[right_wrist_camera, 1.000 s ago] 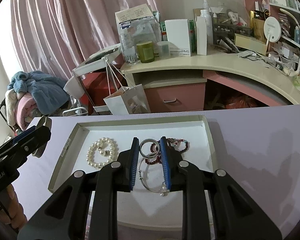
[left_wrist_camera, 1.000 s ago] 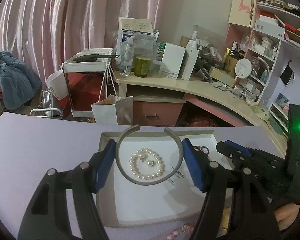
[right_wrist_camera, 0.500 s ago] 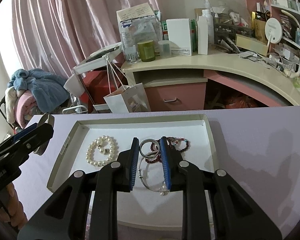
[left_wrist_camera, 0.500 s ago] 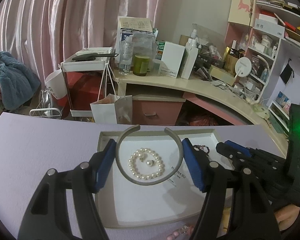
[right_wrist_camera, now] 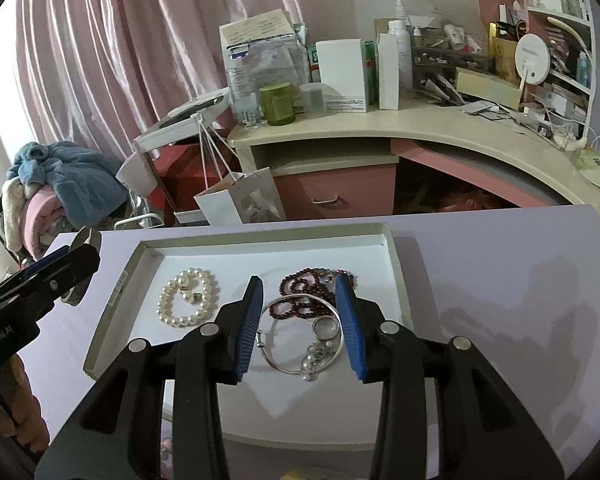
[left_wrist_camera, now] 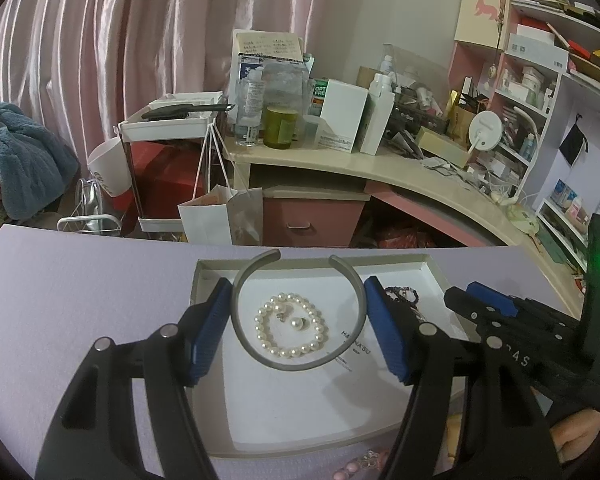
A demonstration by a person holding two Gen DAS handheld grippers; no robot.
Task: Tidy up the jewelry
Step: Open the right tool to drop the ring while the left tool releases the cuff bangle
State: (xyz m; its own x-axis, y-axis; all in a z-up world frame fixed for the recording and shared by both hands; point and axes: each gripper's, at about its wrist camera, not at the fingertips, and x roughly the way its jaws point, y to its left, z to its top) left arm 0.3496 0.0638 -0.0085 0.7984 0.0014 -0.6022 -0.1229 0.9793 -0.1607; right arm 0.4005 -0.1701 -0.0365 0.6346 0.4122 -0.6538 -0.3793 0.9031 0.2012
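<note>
My left gripper (left_wrist_camera: 298,320) is shut on a grey open cuff bangle (left_wrist_camera: 296,363) and holds it above the white tray (left_wrist_camera: 312,412), over a pearl bracelet (left_wrist_camera: 290,326) with pearl earrings inside. My right gripper (right_wrist_camera: 300,316) is open and empty above the tray (right_wrist_camera: 112,308). Between its fingers lie a silver ring (right_wrist_camera: 326,327), a thin silver bangle (right_wrist_camera: 276,354) with pearl charms and a dark red bead bracelet (right_wrist_camera: 304,280). The pearl bracelet (right_wrist_camera: 188,298) lies left of them. The left gripper (right_wrist_camera: 40,280) shows at the left edge of the right wrist view.
The tray sits on a lilac table (right_wrist_camera: 500,280). Pink beads (left_wrist_camera: 352,466) lie on the table in front of the tray. Behind are a cluttered cream desk (right_wrist_camera: 380,120), a paper bag (right_wrist_camera: 240,200) and shelves (left_wrist_camera: 540,80).
My right gripper has opened and let go of the silver ring, which now lies in the tray on the silver bangle. The left gripper still holds the cuff bangle in the same place.
</note>
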